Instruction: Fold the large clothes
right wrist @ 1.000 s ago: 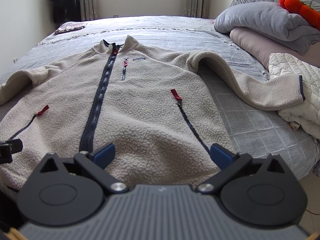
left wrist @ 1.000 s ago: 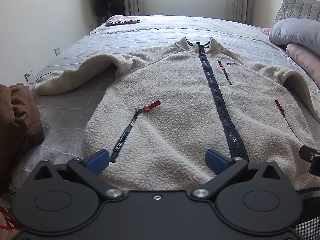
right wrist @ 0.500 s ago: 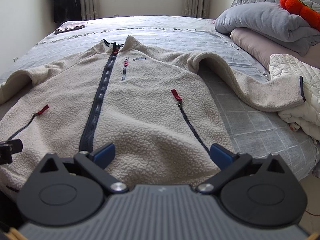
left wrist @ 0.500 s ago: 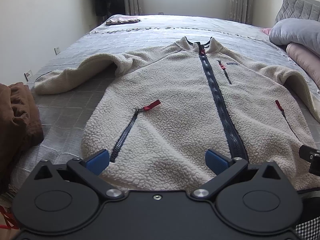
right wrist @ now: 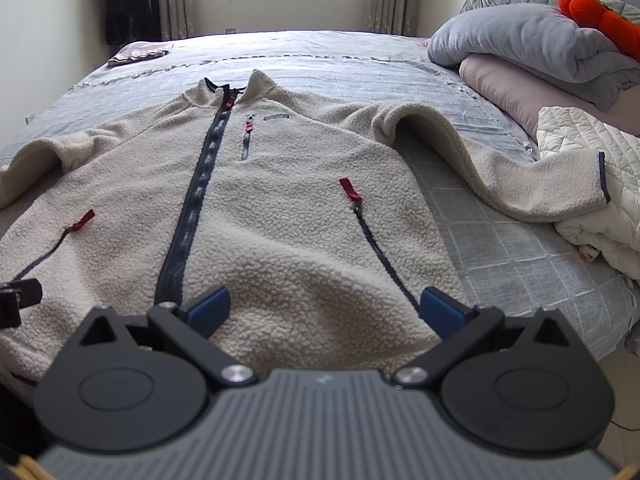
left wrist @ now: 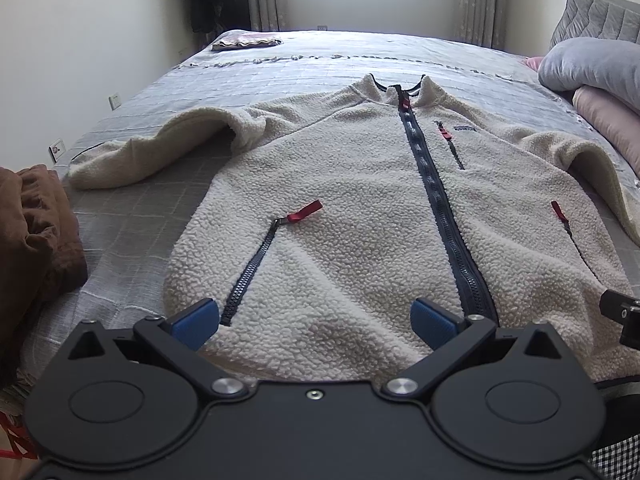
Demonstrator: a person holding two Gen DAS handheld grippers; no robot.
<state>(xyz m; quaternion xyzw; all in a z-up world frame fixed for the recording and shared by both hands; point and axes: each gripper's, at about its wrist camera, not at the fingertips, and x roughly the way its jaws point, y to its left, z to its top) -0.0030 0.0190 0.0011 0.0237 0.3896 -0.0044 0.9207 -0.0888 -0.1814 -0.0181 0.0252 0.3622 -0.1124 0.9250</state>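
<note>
A cream fleece jacket (left wrist: 360, 216) lies flat and face up on the grey bed (left wrist: 280, 68), zipped shut, collar away from me, both sleeves spread to the sides. It also shows in the right wrist view (right wrist: 288, 216). My left gripper (left wrist: 316, 318) is open and empty, just above the jacket's hem on its left half. My right gripper (right wrist: 325, 308) is open and empty, above the hem on the right half. The right sleeve cuff (right wrist: 584, 192) rests against a white quilt (right wrist: 592, 184).
A brown garment (left wrist: 32, 248) is heaped at the bed's left edge. Grey and pink bedding (right wrist: 532, 60) is stacked at the right with an orange plush (right wrist: 596, 20) on top. A small folded cloth (left wrist: 246, 42) lies at the far left corner.
Both views have barely shifted; the jacket lies the same and both grippers stay open above the hem.
</note>
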